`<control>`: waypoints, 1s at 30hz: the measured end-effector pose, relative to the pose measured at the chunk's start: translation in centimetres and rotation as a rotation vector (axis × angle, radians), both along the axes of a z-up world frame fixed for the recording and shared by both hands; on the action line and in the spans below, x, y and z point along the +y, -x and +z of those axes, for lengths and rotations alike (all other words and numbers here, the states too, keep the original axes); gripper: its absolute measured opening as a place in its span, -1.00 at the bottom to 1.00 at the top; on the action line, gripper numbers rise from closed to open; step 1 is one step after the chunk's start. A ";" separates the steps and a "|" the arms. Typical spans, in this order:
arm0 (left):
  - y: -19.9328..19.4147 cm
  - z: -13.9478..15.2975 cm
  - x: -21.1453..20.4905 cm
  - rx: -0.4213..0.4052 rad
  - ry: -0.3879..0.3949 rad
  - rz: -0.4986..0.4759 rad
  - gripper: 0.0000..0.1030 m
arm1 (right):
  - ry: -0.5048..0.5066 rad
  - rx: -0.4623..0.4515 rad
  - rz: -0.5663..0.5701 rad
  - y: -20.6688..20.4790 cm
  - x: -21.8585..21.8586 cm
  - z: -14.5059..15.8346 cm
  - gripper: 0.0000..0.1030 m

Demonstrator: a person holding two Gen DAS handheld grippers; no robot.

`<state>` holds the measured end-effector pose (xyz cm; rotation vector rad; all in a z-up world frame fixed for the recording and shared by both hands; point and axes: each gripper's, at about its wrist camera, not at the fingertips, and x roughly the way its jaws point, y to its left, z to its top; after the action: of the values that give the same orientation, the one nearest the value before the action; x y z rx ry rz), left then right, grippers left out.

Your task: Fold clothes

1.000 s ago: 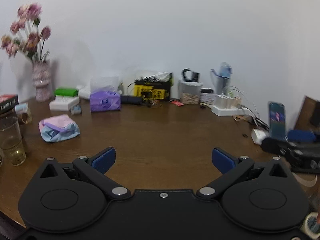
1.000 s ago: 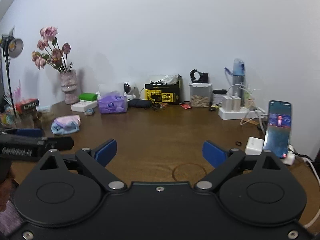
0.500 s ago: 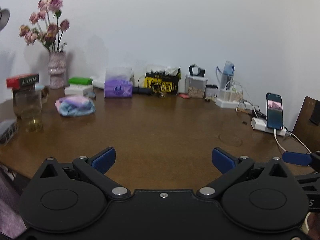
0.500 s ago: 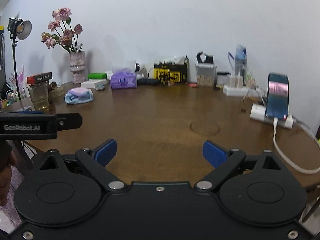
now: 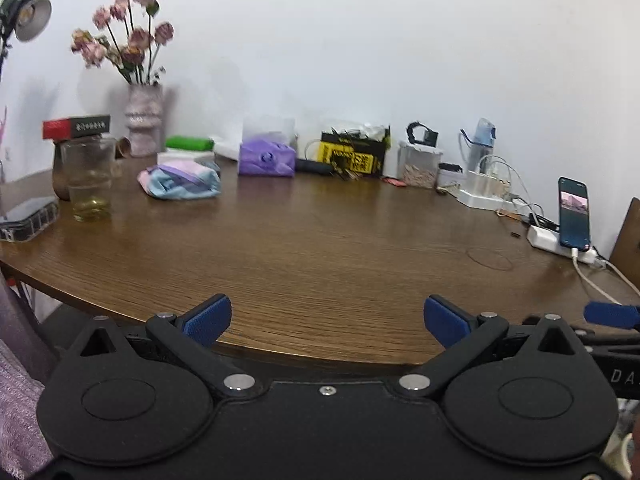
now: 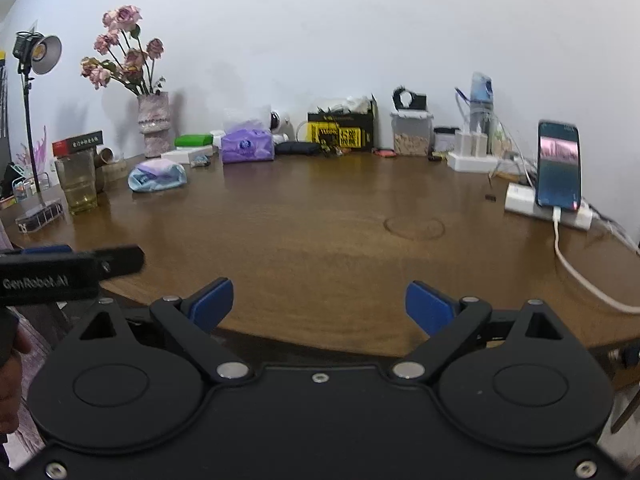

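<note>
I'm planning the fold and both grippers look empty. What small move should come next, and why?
Probably carry the left gripper forward-left toward the pink-and-blue cloth bundle. Both it and the right gripper are open, holding nothing, at the table's near edge, far from it.

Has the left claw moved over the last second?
Yes. The left claw has pulled back toward the table's near edge; the pink-blue cloth bundle now sits farther ahead.

Vase (image 5: 143,119), glass (image 5: 87,179), phone (image 6: 558,164) on table (image 6: 320,216).
</note>
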<state>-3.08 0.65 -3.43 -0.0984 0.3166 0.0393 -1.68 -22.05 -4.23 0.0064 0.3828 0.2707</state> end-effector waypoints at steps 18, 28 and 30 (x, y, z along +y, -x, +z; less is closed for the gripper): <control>-0.6 -1.2 -0.7 0.009 -0.039 -0.045 1.00 | 0.007 0.005 -0.001 -0.7 -0.2 -0.9 0.86; -0.6 -1.5 -1.1 0.016 -0.048 -0.067 1.00 | 0.001 0.004 -0.008 -1.0 -0.3 -1.1 0.86; -0.5 -1.4 -1.2 0.008 -0.055 -0.073 1.00 | -0.001 0.003 -0.009 -1.1 -0.4 -1.1 0.86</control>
<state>-2.58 -0.58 -4.87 -0.0326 0.3269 -0.0240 -0.58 -22.42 -5.33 0.0092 0.3856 0.2616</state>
